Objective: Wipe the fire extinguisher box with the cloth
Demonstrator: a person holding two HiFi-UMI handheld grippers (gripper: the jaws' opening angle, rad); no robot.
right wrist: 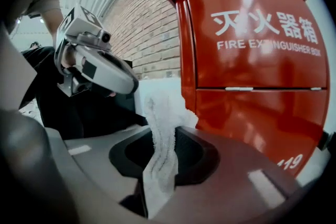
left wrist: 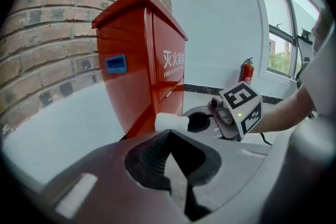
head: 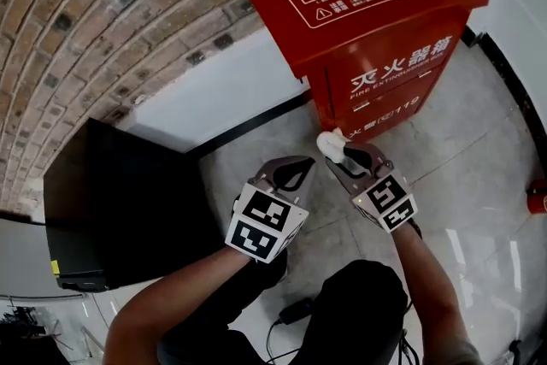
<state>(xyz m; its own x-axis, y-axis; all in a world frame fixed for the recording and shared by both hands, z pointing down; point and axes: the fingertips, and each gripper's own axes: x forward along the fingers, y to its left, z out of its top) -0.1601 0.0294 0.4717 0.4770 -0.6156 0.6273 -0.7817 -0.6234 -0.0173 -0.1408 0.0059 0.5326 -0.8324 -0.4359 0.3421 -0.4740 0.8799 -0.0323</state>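
The red fire extinguisher box (head: pixel 376 30) stands against the wall, its front with white lettering facing me. In the right gripper view the box (right wrist: pixel 252 76) fills the right side, close ahead. My right gripper (head: pixel 344 156) is shut on a white cloth (head: pixel 331 144), which sticks out past the tips toward the box's lower front without touching it. The cloth (right wrist: pixel 163 139) hangs crumpled between the jaws of that gripper (right wrist: pixel 165 131). My left gripper (head: pixel 306 163) hovers just left of it, jaws shut and empty. In the left gripper view the cloth (left wrist: pixel 171 122) shows beyond the left gripper (left wrist: pixel 169 136).
A large black case (head: pixel 128 201) sits on the floor to the left, by the brick wall (head: pixel 102 4). A small red fire extinguisher (left wrist: pixel 247 70) stands by the far wall under the window. A black cable (head: pixel 291 316) lies on the grey floor near my legs.
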